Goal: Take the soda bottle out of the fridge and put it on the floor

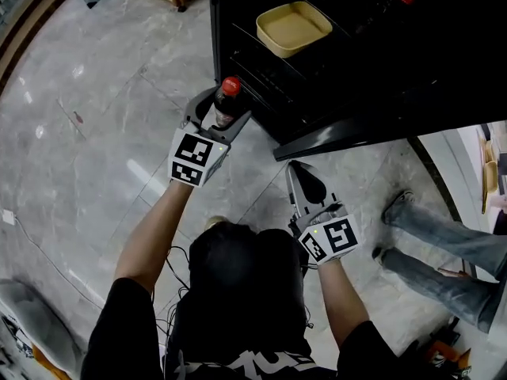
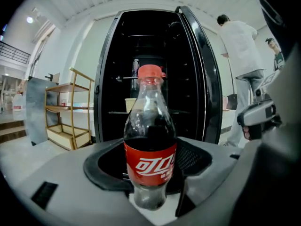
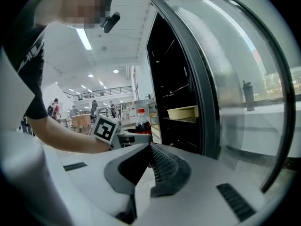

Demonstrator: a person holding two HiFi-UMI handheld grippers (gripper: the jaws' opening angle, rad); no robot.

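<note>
The left gripper [image 1: 216, 119] is gripping the soda bottle [image 1: 227, 100] low on its body. The jaws are standing wide and pressing on either side, just under the red label. The bottle is sitting upright, red cap on top and dark cola showing above the label. It is hanging out in front of the open black fridge [image 1: 356, 77], clear of the shelves and above the grey marble floor [image 1: 95, 133], near the fridge's lower left corner.

In the left gripper view the fridge is standing well behind the bottle with its door swung open. A wooden shelf rack [image 2: 68, 109] is standing off to the left, and a person in a white top [image 2: 242, 44] on the right.

The right gripper [image 1: 304, 182] is hovering lower down, beside the fridge's front edge. Its jaws are drawn together at the tips with nothing between them. Its own view is looking past the curved glass fridge door [image 3: 230, 74] toward the bottle and the left gripper's marker cube [image 3: 106, 128].

A cream food container [image 1: 294, 28] is sitting on a fridge shelf. A bystander's jean-clad legs [image 1: 444, 248] are showing at the right.
</note>
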